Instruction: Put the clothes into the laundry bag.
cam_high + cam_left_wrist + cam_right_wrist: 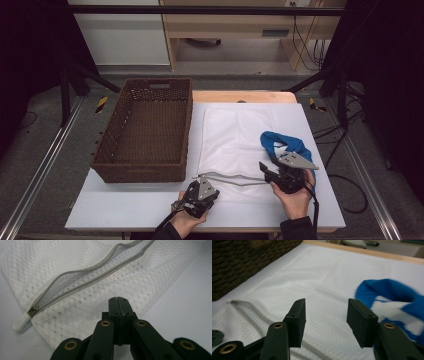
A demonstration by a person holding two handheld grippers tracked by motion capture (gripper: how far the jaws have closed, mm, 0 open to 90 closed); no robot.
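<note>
A white mesh laundry bag [235, 132] lies flat on the table, its grey zipper [230, 178] open along the near side. The zipper pull [33, 311] sits at the bag's left corner. My left gripper [212, 191] is shut, its tips [119, 301] over the bag's [82, 267] near edge; I cannot tell whether any mesh is pinched. A blue cloth [284, 141] lies on the bag's right side. My right gripper [266, 171] stands open just in front of it, over the bag [319, 277], with the blue cloth [387, 292] ahead to its right and nothing between the jaws.
A brown wicker basket [135, 172] stands empty at the table's left, also seen in the right gripper view as a dark wall [242, 262]. The white tabletop [125, 205] runs bare in front of it. Black frame legs and cables flank the table.
</note>
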